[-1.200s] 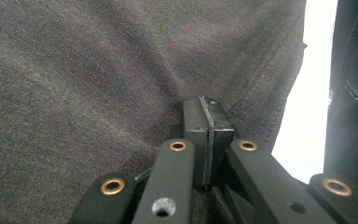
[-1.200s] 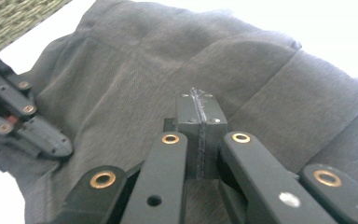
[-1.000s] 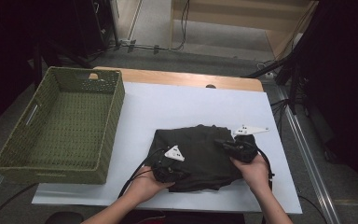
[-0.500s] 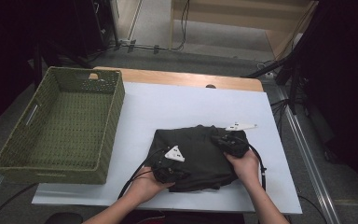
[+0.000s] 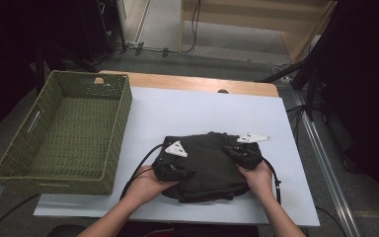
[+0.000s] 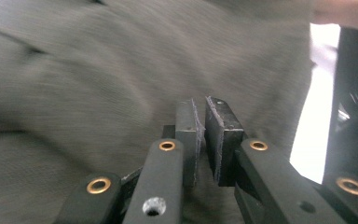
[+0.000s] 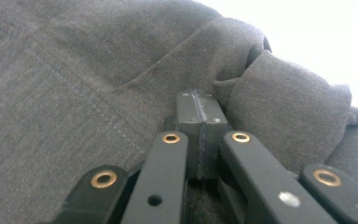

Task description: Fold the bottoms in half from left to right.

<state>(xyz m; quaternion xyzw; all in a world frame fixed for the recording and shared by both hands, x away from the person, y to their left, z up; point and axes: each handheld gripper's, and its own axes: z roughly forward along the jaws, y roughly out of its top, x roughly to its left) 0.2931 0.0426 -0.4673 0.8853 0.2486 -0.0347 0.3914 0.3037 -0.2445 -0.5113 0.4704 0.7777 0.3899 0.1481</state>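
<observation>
Pressing down on both sides of the dark garment [image 5: 205,165], I keep it flat and squared on the white sheet [image 5: 197,113] so its folded shape holds. My left gripper [image 5: 171,170] sits at the garment's nine o'clock edge and my right gripper [image 5: 244,154] at its three o'clock edge, one on each flank, which I judge is the sensible way to steady a soft bundle before lifting it or sliding it. In the left gripper view my left gripper [image 6: 204,135] shows a thin slit between its pads; the jaws have just been easing apart, and nothing lies between them, the cloth being only beneath and beyond. In the right gripper view my right gripper [image 7: 199,114] has its pads pressed tight together with no cloth caught, the tips resting against the fabric by a fold. The garment lies near the front edge of the sheet, toward six o'clock on the table, well apart from the green woven basket [image 5: 103,143], which stands at nine o'clock and which I judge is where the bundle could go. The cloth is dark grey, finely woven and matte, with a stitched seam running across it and a thicker rolled lump at its far side; it looks limp and likely to sag if held from one point.
</observation>
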